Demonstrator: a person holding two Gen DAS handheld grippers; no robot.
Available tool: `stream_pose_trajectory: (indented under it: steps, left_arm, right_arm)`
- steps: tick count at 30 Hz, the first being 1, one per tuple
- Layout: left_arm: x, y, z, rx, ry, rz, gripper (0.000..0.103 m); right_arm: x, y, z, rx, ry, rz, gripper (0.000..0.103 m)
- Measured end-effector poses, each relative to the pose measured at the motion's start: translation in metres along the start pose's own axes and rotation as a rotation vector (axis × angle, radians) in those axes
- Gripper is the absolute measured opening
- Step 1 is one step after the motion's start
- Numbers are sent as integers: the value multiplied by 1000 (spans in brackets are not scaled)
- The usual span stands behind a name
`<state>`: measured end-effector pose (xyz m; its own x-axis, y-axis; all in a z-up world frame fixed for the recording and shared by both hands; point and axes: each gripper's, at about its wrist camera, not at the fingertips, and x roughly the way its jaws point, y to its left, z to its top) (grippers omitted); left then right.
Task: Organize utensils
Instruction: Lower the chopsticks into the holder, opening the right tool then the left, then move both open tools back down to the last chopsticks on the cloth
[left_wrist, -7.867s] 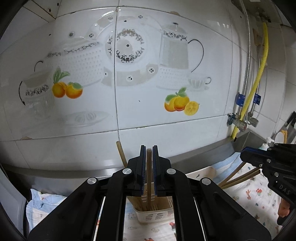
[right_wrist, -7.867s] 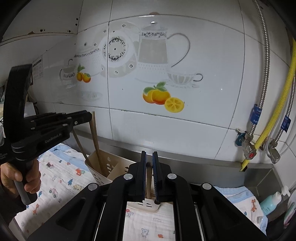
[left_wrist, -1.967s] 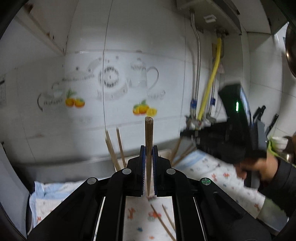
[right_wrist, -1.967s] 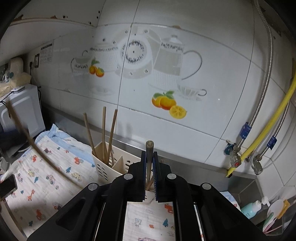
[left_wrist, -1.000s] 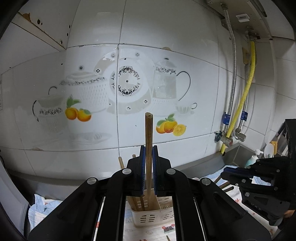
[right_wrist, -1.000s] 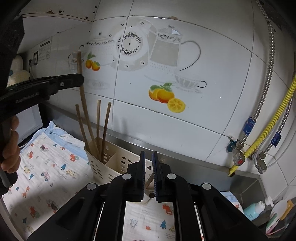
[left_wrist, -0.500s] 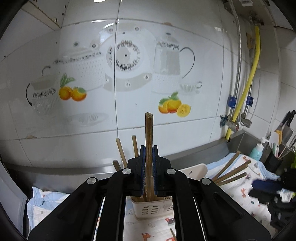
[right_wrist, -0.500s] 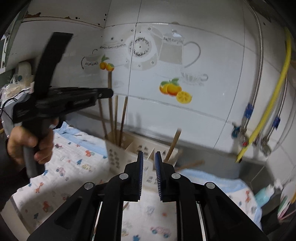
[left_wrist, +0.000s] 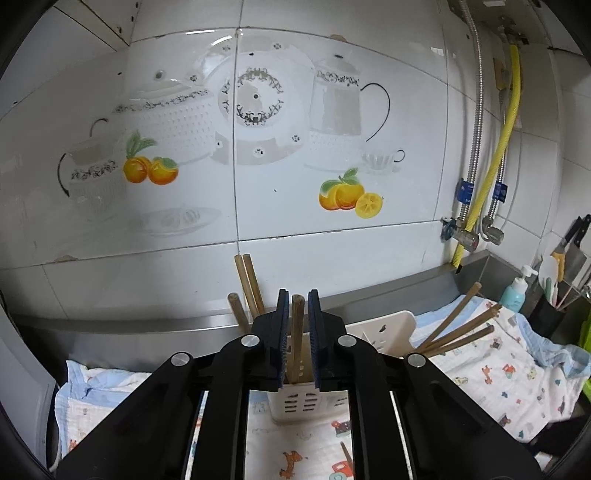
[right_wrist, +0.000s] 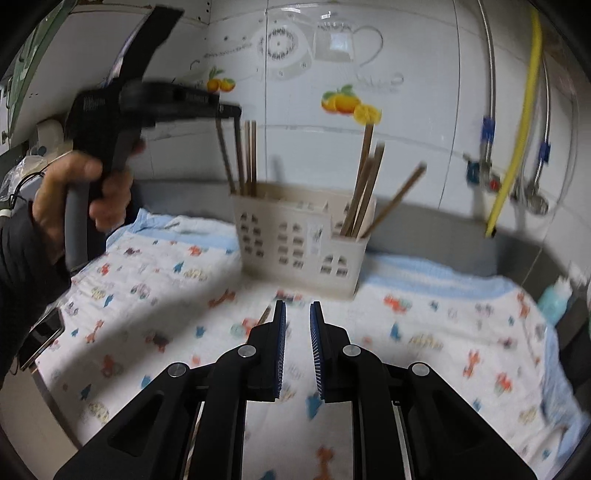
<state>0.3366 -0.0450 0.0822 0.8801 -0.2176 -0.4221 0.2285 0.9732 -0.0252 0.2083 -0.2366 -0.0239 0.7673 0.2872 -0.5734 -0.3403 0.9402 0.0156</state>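
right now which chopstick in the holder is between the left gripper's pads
The upright chopstick in the white holder, between the left gripper pads. The other three chopsticks stand left of them, outside the jaws.

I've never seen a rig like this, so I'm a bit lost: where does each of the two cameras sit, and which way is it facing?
Left wrist view: sits on the left gripper, facing the tiled wall; its two black fingers flank a chopstick standing in the white holder, pads just parted.
Right wrist view: sits on the right gripper, angled down at the printed cloth; its empty fingers show, plus the person's hand gripping the other gripper.
Shared: holder, chopsticks, cloth, wall, yellow hose.
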Motion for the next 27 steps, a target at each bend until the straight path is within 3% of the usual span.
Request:
stream_pose_trajectory:
  steps: [2, 5, 7, 11, 18, 22, 27]
  left_arm:
    - [-10, 1, -1, -4, -12, 10, 26]
    - [-27, 3, -5, -5, -26, 8, 30]
    - [-37, 5, -9, -12, -31, 22, 46]
    - [-63, 13, -25, -29, -48, 36, 51]
    - [-99, 31, -65, -52, -42, 123, 72]
    - [-119, 44, -87, -74, -47, 170, 88]
    - [-137, 48, -114, -57, -40, 222, 98]
  right_arm:
    - [0, 5, -15, 20, 20, 11, 14]
    - [0, 11, -31, 37, 32, -6, 14]
    - [-1, 15, -45, 82, 52, 18, 14]
    - [-3, 27, -70, 112, 78, 18, 14]
    - [9, 57, -103, 153, 144, 45, 14]
    - [19, 67, -113, 181, 171, 49, 14]
    - [24, 73, -115, 212, 182, 39, 14]
